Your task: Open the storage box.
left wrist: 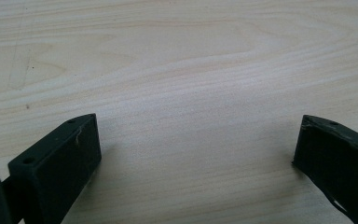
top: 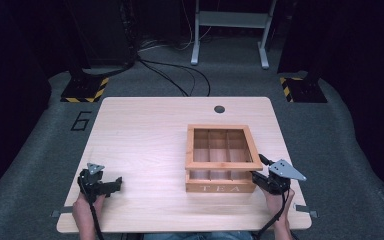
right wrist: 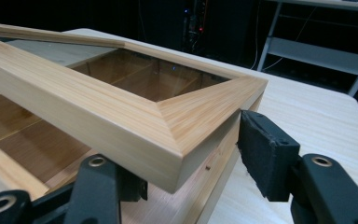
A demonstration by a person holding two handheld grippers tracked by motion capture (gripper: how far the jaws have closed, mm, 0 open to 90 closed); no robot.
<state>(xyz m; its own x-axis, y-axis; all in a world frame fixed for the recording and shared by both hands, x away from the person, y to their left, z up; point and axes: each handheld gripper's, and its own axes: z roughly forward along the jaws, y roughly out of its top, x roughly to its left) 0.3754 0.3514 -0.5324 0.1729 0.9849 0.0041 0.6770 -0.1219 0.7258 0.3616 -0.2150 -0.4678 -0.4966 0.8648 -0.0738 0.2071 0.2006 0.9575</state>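
A wooden tea box [top: 220,188] marked TEA stands right of the table's middle, with dividers inside. Its glass-paned lid [top: 223,164] is tilted up at the front, leaving a gap above the base. My right gripper [top: 259,176] sits at the lid's front right corner. In the right gripper view the lid [right wrist: 121,116] lies between the jaws of the right gripper [right wrist: 191,163]: one pad [right wrist: 261,144] touches its outer side and the other jaw is tucked under the corner. My left gripper [top: 116,184] rests open near the table's front left, with bare wood between the jaws of the left gripper [left wrist: 196,149].
The light wooden table [top: 145,130] has a round hole [top: 219,109] near its far edge. Beyond it on the grey floor run cables [top: 180,75], a grey desk frame [top: 230,30] and two stand bases with yellow-black tape [top: 85,90].
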